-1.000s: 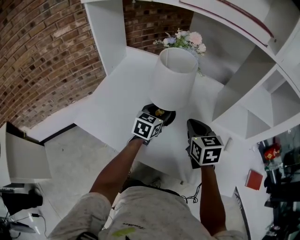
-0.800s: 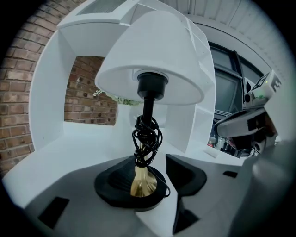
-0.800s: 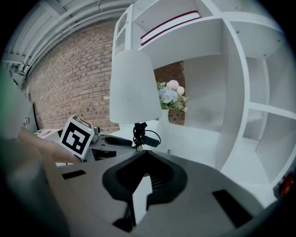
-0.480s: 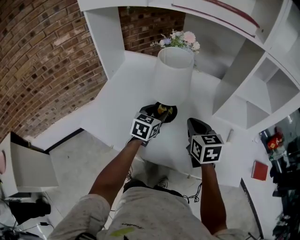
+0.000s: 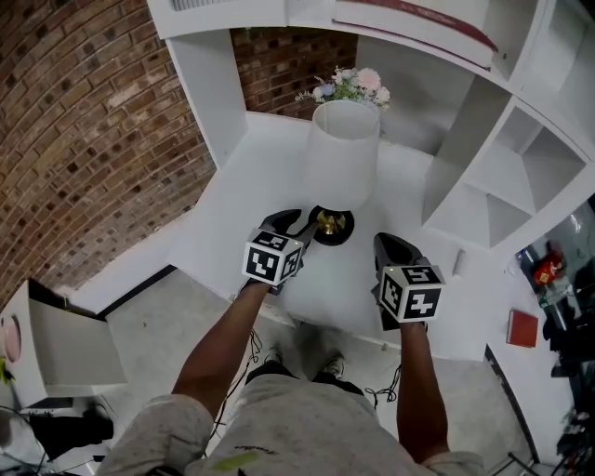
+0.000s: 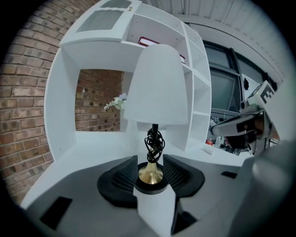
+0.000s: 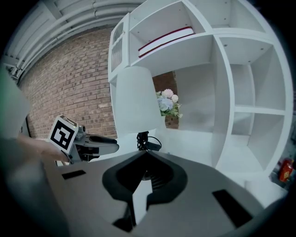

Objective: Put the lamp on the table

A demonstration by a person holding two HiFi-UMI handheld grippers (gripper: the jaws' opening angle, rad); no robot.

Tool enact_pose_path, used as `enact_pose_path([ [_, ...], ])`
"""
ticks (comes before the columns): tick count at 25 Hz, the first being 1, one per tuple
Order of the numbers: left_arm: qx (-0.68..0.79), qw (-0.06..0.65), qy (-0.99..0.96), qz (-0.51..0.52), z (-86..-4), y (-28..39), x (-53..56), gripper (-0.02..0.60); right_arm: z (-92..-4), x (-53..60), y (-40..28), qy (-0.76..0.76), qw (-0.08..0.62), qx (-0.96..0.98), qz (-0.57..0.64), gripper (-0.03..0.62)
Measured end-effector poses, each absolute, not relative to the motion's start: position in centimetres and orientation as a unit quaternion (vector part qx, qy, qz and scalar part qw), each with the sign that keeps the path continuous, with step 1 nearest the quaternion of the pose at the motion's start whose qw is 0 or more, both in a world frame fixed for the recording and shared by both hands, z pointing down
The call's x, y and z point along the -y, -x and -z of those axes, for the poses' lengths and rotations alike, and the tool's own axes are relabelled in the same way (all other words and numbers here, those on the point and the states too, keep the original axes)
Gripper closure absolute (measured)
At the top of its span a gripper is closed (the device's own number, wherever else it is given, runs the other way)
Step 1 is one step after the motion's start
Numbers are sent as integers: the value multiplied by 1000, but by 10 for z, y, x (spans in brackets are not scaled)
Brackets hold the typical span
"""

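Left gripper view: cord (image 6: 154,143) coiled on lamp (image 6: 157,88) stem, unseen in head view | left gripper (image 6: 151,163): jaws apart, just been closing, lamp base between, unclamped | right gripper (image 7: 145,153): jaws together, empty

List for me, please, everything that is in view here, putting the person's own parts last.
white-shaded lamp with brass stem and round black foot: one; white, brass, black; upright on the table, black cord coiled on its stem
white table: one; white; under the lamp
bunch of flowers: one; pink and white; behind the lamp
white shelf unit: one; white; over and right of the table
flat red-edged item: one; white and red; upper shelf
brick wall: one; red-brown; left and behind
small red object: one; red; far right
bare arms: two; reaching forward
left gripper: one; black; open, jaws just been closing, gripping nothing, lamp foot at its tips
right gripper: one; black; shut, empty
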State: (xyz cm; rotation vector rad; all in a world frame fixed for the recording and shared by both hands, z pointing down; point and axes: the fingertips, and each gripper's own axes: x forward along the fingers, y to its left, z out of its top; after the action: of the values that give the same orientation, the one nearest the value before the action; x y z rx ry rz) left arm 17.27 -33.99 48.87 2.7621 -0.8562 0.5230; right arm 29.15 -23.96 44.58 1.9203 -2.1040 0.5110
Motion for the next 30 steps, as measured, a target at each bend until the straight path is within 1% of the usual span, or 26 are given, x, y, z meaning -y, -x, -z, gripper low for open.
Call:
enact_pose_path([
  [9, 280, 60, -942, -173, -446, -146, 350, 456, -423, 243, -288, -697, 92, 691, -168, 589],
  [18, 262, 49, -949, -171, -413, -128, 369, 489, -406, 245, -287, -739, 71, 652, -155, 589],
  [25, 250, 35, -955, -158, -392, -117, 375, 505, -395, 242, -276, -761, 72, 629, -145, 589],
  [30, 242, 31, -959, -146, -387, -112, 372, 528, -389, 234, -272, -773, 74, 615, -138, 591],
])
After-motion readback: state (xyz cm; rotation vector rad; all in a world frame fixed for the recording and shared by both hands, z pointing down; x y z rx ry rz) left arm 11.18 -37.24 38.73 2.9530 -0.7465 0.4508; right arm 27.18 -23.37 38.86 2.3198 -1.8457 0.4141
